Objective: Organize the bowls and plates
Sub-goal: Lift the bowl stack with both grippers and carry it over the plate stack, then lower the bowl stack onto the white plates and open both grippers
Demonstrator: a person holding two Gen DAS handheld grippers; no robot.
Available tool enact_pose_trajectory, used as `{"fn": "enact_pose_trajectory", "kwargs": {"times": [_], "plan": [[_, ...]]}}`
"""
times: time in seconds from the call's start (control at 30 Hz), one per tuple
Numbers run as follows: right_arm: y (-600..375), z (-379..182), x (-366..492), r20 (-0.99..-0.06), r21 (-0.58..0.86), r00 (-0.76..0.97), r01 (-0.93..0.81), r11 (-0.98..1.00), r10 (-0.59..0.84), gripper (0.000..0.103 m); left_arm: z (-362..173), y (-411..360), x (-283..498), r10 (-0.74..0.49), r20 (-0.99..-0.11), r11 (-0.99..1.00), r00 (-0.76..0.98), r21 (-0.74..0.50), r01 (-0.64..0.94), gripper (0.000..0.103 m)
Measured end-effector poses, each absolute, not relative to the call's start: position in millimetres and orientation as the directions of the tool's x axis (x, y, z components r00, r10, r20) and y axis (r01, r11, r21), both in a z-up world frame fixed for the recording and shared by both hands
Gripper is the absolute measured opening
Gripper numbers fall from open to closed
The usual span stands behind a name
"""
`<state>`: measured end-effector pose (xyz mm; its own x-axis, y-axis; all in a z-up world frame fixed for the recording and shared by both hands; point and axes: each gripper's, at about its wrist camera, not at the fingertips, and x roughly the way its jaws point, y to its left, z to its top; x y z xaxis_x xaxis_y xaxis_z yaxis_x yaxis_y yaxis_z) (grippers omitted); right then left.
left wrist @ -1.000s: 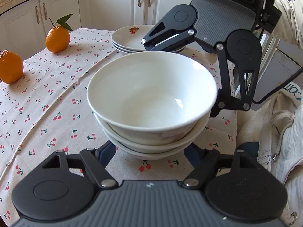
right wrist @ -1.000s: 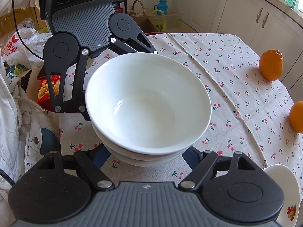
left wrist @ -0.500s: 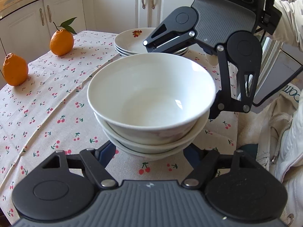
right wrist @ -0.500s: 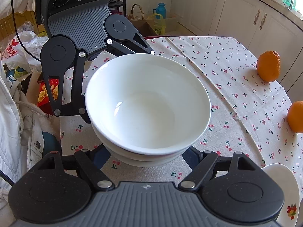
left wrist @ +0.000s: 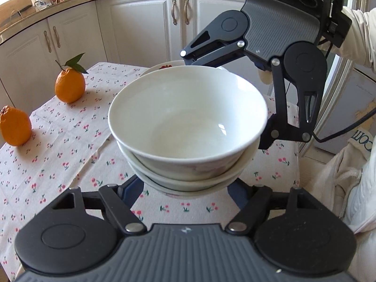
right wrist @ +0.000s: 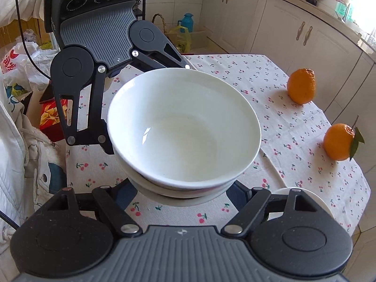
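Observation:
A stack of three nested white bowls [left wrist: 188, 127] is held up above the cherry-print tablecloth [left wrist: 58, 155], gripped from opposite sides by both grippers. My left gripper [left wrist: 185, 188] is shut on the near side of the stack; its fingertips are hidden under the bowls. My right gripper [right wrist: 183, 192] is shut on the other side, and its body shows across the stack in the left wrist view [left wrist: 277, 47]. The stack also shows in the right wrist view [right wrist: 183, 131]. A stack of plates [left wrist: 162, 67] with a cherry motif sits behind the bowls, mostly hidden.
Two oranges [left wrist: 70, 85] [left wrist: 14, 127] stand on the table's left side in the left wrist view. White cabinets [left wrist: 131, 23] line the wall behind. A white padded jacket [left wrist: 347, 188] is at the right edge. Bags and a box [right wrist: 49, 112] lie on the floor.
Both grippers have lifted the bowl stack higher above the table. The plates and oranges have dropped lower and farther in view. The grips have not changed.

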<state>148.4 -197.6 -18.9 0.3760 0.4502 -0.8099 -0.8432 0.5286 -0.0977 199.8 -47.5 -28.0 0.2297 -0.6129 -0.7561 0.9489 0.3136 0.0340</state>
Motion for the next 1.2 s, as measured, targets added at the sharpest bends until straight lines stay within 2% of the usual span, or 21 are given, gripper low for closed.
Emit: {"fn": "enact_pose_trajectory", "kwargs": {"times": [0.37, 0.7, 1.2], "plan": [[-265.3, -0.7, 154.7, -0.798, -0.164, 0.462, -0.785, 0.598, 0.387, 0.085, -20.1, -113.9, 230.8, -0.658, -0.724, 0.244, 0.207, 0.055, 0.968, 0.078], [-313.5, -13.8, 173.3, -0.802, -0.172, 0.492, -0.732, 0.659, 0.338, 0.085, -33.0, -163.3, 256.5, -0.663, -0.728, 0.193, 0.173, 0.057, 0.98, 0.078], [-331.9, -30.4, 188.5, -0.811, -0.134, 0.484, -0.7, 0.702, 0.328, 0.085, -46.0, -186.7, 269.2, -0.647, -0.747, 0.18, 0.15, 0.04, 0.983, 0.078]]}}
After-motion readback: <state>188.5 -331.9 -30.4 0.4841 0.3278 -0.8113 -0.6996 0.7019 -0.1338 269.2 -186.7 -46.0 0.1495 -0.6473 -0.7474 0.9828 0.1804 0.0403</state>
